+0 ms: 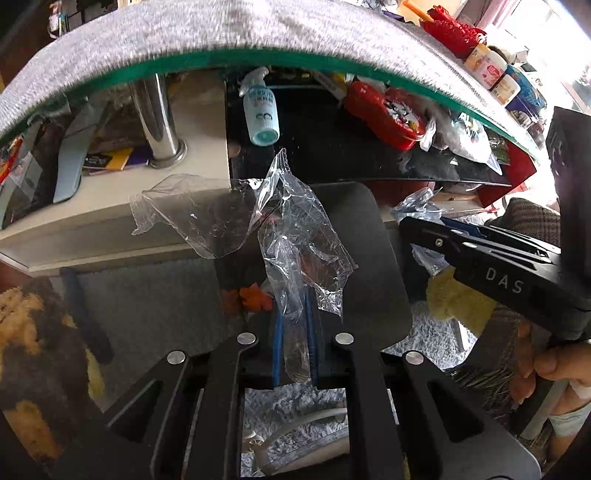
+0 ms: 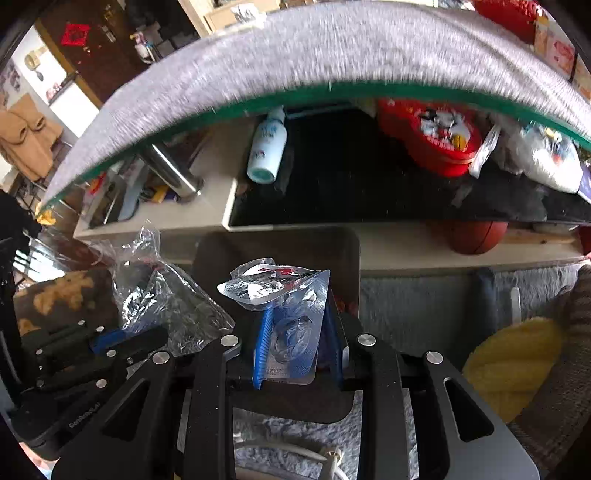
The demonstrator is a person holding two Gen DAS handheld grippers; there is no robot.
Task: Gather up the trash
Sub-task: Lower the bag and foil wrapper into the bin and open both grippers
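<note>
Both pairs of fingers are gripping trash as we are holding them over a dark bin (image 2: 347,254) that is sitting on the pale shaggy rug (image 1: 155,295) in front of the bench (image 1: 221,29). Our left gripper (image 1: 295,325) is pinching a crumpled sheet of clear plastic wrap (image 1: 295,236) between its blue pads; the wrap is sticking up and fanning out to the left above the bin's opening. Our right gripper (image 2: 295,343) is clamping an empty pill blister pack (image 2: 291,332), its torn foil top (image 2: 258,284) curling forward over the bin. In the left wrist view we are seeing the right gripper coming in from the right edge, with a hand (image 1: 554,365) wrapped around its handle, and in the right wrist view the left gripper and its wrap are showing at the lower left, so the two are working just beside each other.

Beyond the bin, the bench is wearing a grey fuzzy cover over a green-edged glass top. On the shelf under it, a white spray bottle (image 2: 267,147) is lying on its side near a chrome leg (image 2: 173,170), and a red tin (image 2: 428,136) is resting further right. A brown ball (image 2: 476,236) is sitting on the floor below that shelf, and something yellow and fuzzy (image 2: 513,365) is lying at the right
</note>
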